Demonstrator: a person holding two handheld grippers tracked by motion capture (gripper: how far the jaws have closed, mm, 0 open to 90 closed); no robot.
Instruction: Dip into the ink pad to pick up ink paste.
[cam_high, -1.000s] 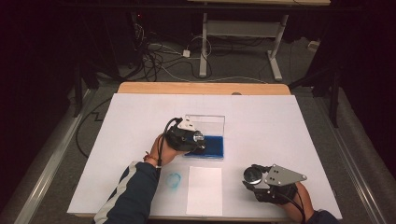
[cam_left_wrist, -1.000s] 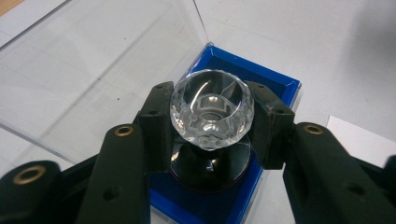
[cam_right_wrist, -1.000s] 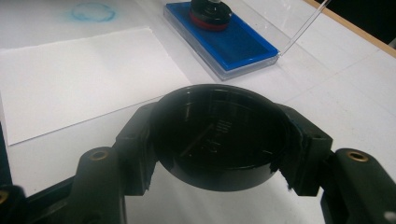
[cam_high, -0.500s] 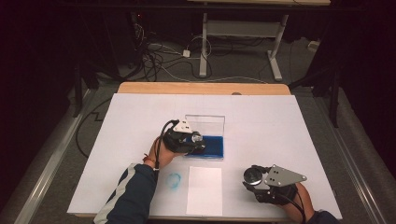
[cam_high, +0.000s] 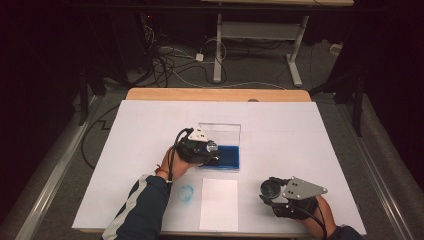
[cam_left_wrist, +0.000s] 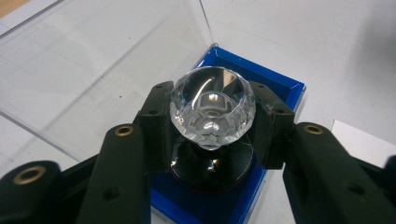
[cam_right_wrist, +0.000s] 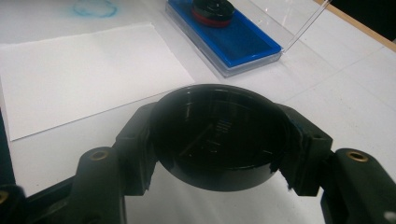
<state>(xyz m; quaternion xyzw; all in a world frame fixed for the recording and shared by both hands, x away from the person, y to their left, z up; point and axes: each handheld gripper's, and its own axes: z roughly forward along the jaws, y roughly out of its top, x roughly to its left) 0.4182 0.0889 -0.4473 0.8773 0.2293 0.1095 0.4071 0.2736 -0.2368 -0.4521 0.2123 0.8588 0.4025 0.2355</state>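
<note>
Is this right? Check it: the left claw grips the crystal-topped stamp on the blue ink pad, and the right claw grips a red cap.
One thing is wrong: the cap in the right claw is black, not red, as the right gripper view shows. The left claw does grip the crystal-topped stamp on the blue ink pad.

Left gripper sits a bit left of the middle of the table, with the left hand wrapped round its body from behind and the striped sleeve running back to the near edge. Its jaws are clamped, pads pressing in from both sides. Right gripper is low near the near right corner, jaws pointing left, closed tight too. Right hand grips it from the corner side, grey plate on top.
</note>
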